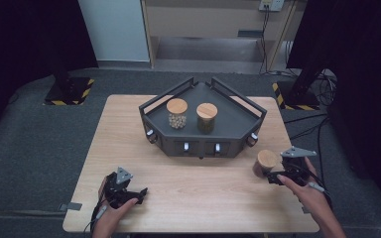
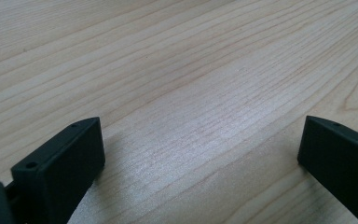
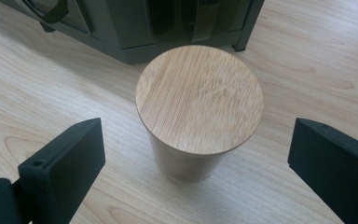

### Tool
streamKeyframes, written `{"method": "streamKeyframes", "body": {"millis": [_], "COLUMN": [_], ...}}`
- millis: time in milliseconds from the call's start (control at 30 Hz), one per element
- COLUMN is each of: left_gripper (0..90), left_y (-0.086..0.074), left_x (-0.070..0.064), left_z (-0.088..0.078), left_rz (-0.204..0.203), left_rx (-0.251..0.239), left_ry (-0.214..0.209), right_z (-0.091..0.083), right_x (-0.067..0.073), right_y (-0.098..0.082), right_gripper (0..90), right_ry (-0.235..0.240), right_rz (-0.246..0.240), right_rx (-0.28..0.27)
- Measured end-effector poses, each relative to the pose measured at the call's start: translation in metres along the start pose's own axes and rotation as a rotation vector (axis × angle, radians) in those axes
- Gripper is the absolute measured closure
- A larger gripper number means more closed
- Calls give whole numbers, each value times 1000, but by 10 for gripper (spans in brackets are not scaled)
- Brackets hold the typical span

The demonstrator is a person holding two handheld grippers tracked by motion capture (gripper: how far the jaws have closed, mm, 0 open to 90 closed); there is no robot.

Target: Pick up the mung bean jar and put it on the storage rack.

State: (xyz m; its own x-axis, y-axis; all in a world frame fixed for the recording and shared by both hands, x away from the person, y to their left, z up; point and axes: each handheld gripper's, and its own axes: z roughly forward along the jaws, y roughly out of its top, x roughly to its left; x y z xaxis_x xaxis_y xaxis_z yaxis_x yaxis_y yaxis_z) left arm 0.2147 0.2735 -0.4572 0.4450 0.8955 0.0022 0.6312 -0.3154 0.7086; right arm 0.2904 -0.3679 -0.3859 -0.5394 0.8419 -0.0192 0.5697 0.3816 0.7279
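Right gripper [image 3: 196, 158], jaws spread wide and empty, faces the upright bamboo-lidded jar [image 3: 199, 100] standing directly ahead between them on the desk [image 3: 51, 88], just before the tray [image 3: 121, 28]; left gripper [image 1: 127, 194], likewise open, rests well apart.

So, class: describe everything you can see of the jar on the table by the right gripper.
The jar is a round, upright container with a flat, pale bamboo-look lid, closed. Its wall looks tan; the contents cannot be made out. It stands on the wooden table, just in front of the dark tray, apart from it. The right gripper has its jaws wide open on either side of the jar, not touching it.
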Motion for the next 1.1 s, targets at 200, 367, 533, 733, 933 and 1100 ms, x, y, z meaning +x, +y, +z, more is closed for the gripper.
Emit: {"method": "streamKeyframes", "body": {"millis": [200, 367, 533, 733, 933, 1100], "left_gripper": [0, 0, 0, 0, 0, 0], "left_y": [0, 0, 0, 0, 0, 0], "left_x": [0, 0, 0, 0, 0, 0], "left_z": [0, 0, 0, 0, 0, 0], "left_rz": [0, 0, 0, 0, 0, 0], "left_rx": [0, 0, 0, 0, 0, 0], "left_ry": [0, 0, 0, 0, 0, 0], "right_z": [4, 8, 10, 13, 16, 17], "right_x": [0, 2, 2, 3, 1, -1], "right_y": [-6, -11, -15, -22, -28, -31], "right_gripper": [40, 40, 40, 41, 41, 41], "right_ry": [2, 0, 1, 1, 1, 1], "right_rz": [4, 7, 4, 10, 19, 25], "right_rx": [8, 14, 12, 8, 10, 12]}}
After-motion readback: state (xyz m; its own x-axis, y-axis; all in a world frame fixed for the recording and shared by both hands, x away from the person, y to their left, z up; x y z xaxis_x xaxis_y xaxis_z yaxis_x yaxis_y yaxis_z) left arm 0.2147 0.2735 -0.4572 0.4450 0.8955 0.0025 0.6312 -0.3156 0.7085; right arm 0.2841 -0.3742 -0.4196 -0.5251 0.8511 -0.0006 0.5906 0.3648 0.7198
